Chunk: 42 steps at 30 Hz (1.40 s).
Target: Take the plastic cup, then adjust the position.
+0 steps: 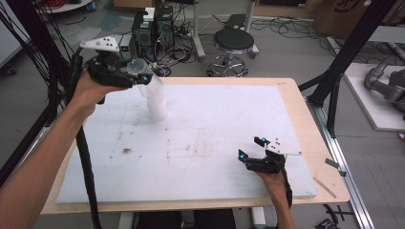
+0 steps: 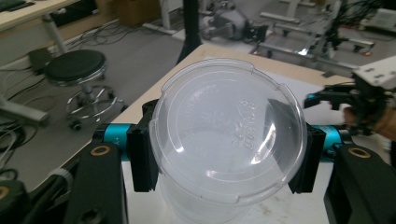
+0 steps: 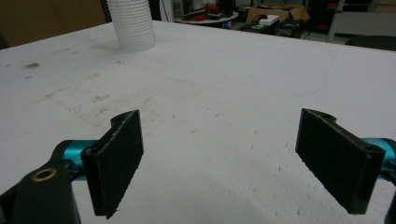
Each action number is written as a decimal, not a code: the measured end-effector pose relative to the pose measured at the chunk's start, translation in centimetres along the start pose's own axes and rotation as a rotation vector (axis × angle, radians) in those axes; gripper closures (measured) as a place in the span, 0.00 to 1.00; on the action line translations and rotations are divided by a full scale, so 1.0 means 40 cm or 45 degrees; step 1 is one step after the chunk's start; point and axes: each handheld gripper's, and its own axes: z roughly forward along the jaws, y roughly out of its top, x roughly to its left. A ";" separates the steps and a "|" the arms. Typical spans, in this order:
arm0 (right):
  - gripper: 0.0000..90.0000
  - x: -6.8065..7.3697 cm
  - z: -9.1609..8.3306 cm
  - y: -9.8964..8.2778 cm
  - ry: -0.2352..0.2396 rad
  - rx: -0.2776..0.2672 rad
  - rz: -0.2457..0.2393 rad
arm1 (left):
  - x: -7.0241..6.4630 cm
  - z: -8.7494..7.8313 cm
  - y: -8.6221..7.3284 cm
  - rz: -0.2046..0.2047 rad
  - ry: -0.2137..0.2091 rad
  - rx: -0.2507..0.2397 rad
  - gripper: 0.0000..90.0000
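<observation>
Left gripper point(image 2: 224, 156) clamps a clear cup point(image 2: 229, 135) (right gripper point(image 3: 233, 158) gapes).

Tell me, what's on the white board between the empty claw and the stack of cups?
Nothing: the right gripper view shows bare, speckled white board from the right claw to the cup stack.

High view overhead; tong views close; all share cup stack point(image 1: 155, 98).
</observation>
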 end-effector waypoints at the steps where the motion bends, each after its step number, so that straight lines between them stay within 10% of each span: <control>1: 0.17 0.000 0.000 0.000 -0.001 0.002 0.003 | -0.012 -0.001 -0.010 0.016 -0.014 -0.014 0.45; 20: 0.17 0.000 0.001 0.000 -0.003 0.001 -0.016 | -0.178 0.046 -0.216 0.049 -0.264 -0.255 0.44; 42: 0.17 -0.003 0.001 0.001 0.039 0.007 -0.006 | -0.203 0.102 -0.320 0.027 -0.356 -0.242 0.44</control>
